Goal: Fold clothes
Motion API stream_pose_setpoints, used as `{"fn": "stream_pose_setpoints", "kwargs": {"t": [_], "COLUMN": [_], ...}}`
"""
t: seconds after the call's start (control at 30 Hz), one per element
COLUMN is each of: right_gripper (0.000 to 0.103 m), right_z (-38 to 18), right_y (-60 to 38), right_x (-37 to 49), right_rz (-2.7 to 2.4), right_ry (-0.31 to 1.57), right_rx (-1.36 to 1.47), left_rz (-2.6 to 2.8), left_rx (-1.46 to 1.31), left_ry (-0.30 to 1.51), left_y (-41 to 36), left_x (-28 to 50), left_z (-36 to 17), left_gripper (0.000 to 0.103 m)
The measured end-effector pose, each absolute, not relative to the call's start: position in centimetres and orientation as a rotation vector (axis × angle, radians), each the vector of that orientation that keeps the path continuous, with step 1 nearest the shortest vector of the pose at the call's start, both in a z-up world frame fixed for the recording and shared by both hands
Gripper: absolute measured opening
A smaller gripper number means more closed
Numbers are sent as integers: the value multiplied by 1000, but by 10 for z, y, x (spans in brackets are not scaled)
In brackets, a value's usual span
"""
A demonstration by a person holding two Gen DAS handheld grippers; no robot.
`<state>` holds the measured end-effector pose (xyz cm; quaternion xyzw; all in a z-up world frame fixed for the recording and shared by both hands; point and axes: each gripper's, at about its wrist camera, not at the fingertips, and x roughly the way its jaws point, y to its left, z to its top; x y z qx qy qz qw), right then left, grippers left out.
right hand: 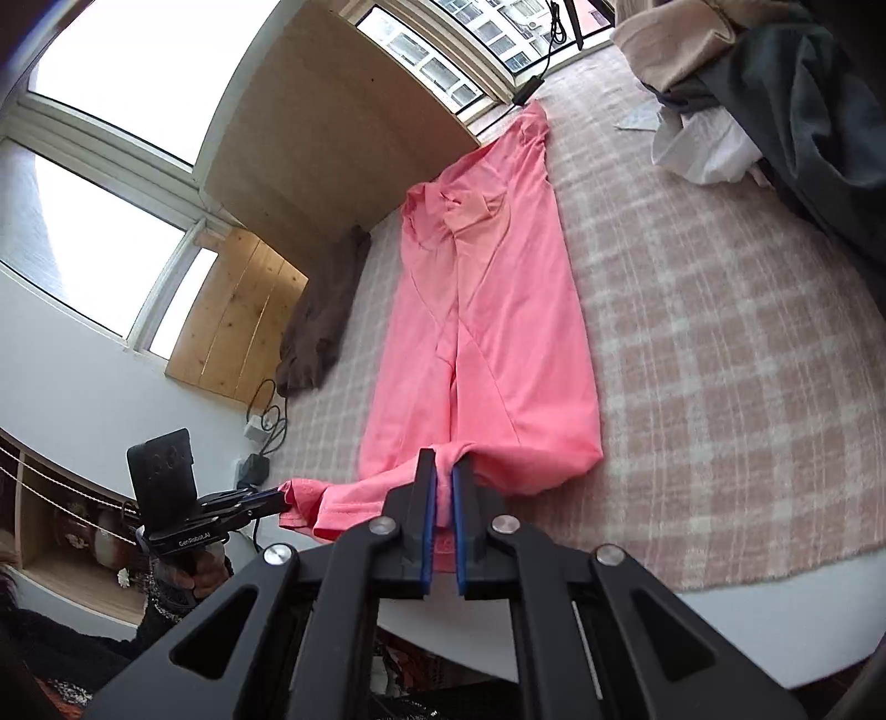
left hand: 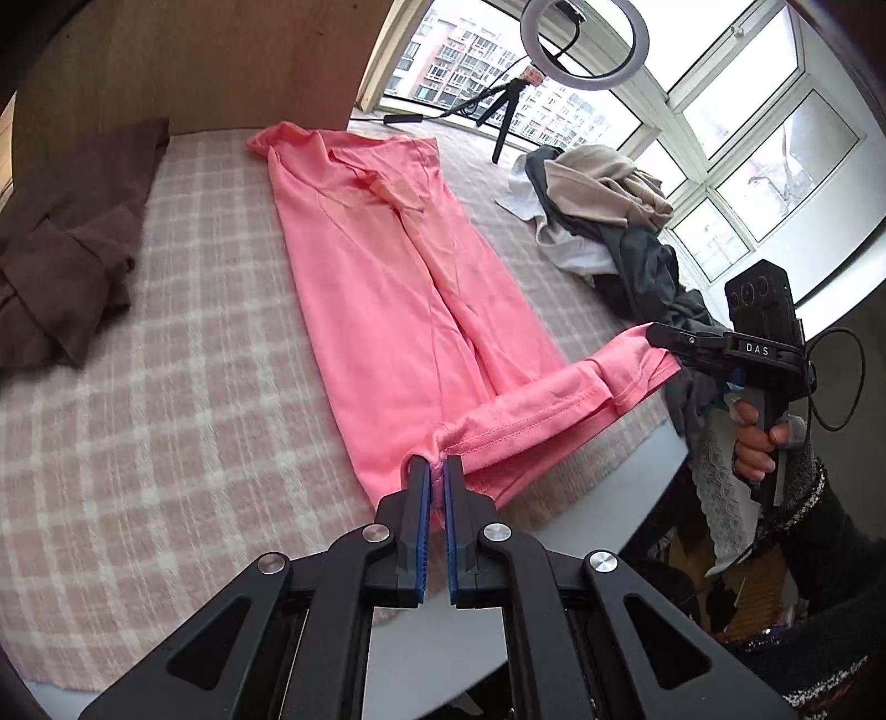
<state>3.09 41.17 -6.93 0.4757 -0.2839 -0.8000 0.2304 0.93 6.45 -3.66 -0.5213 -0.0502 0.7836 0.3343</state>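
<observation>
A pink shirt (left hand: 382,260) (right hand: 493,332) lies lengthwise on the checked bed cover, its sides folded in to a long strip. My left gripper (left hand: 436,462) is shut on one corner of the near hem, pink cloth pinched between its blue pads. In the left wrist view my right gripper (left hand: 656,335) grips the other hem corner at the right, held by a hand. My right gripper (right hand: 444,462) is shut on the hem too, and my left gripper (right hand: 279,498) shows at the lower left. The hem hangs lifted and taut between both grippers.
A brown garment (left hand: 66,243) (right hand: 315,327) lies by the wooden headboard (left hand: 194,61). A heap of beige, white and grey clothes (left hand: 603,216) (right hand: 764,94) sits on the bed's window side. A ring light on a tripod (left hand: 576,44) stands at the window. The bed's near edge (right hand: 747,620) is close below.
</observation>
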Motion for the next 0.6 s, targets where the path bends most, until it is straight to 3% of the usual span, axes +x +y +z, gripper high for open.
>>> {"fn": "stream_pose_setpoints", "kwargs": {"t": [0.1,0.17,0.23,0.27,0.37,0.6], "right_gripper": [5,7,19,20,22,22], "right_z": [-83,-103,-122,-129,-115,-99], "right_y": [407,406,411,415,429,395], "right_x": [-38,-84,-117,-128,-120,-83], "right_rz": [-2218,-2206,-2191,-2165,-2214,-2062], "right_ry": [-687,-646,-620,-629,-598,-324], "right_rx": [1374,1440,1609,1682,1624,1493], "left_rz": [2130,2210,2217,2219,2255,2036], "left_rx": [-1402,-1475,-1539,-1571,-1432,-1403], "left_ry": [-78,-6,-77,-113,-106,258], "left_y": [85,97,82,74,62,108], "left_x": [-43,-80,-92,-97,-75,-21], "left_z": [-58,-81,-86,-88,-61,-67], "left_gripper": [8,15,16,17,24,24]}}
